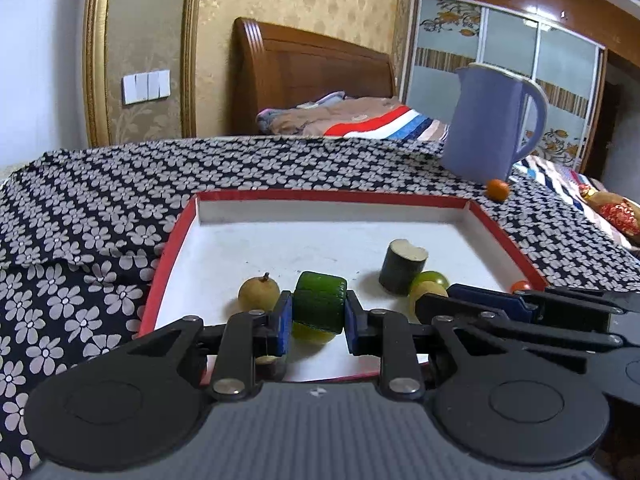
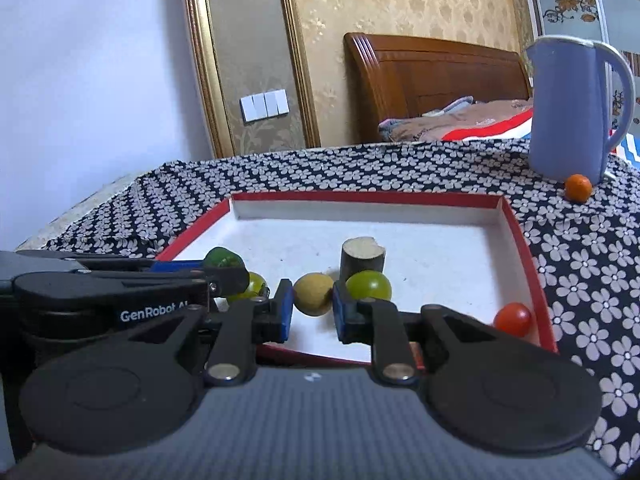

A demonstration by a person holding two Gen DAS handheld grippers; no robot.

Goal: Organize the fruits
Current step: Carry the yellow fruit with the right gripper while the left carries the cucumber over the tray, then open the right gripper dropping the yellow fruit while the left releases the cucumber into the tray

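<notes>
**Left wrist view: both grippers loaded over the fruit tray**

Left wrist view shows the left gripper pinching a dark green ribbed cylinder of cucumber-like fruit between its 2 blue pads, 1 pad pressed on each flat-looking side. The piece hangs above the white floor of the shallow red-rimmed cardboard tray, over a yellow-green round fruit just beneath it. Holding it across the sides, not the ribbed curve, probably keeps it from rolling out of the grip.

From the right wrist view, the right gripper has its blue pads closed on a pale yellow round longan-like fruit; the narrow pinch suits so small a ball. Whether that fruit is lifted or resting on the tray floor I cannot tell.

Already inside the tray sit a tan stemmed round fruit, a dark-skinned cut stump with a pale top, a glossy green round fruit touching that stump, and a small red cherry tomato near the right wall. 1 small orange round fruit lies outside, on the black-and-white flowered cloth, touching the base of the lilac plastic jug. By my reading, it is not yet gathered; the walled tray serves to stop round pieces wandering.
</notes>
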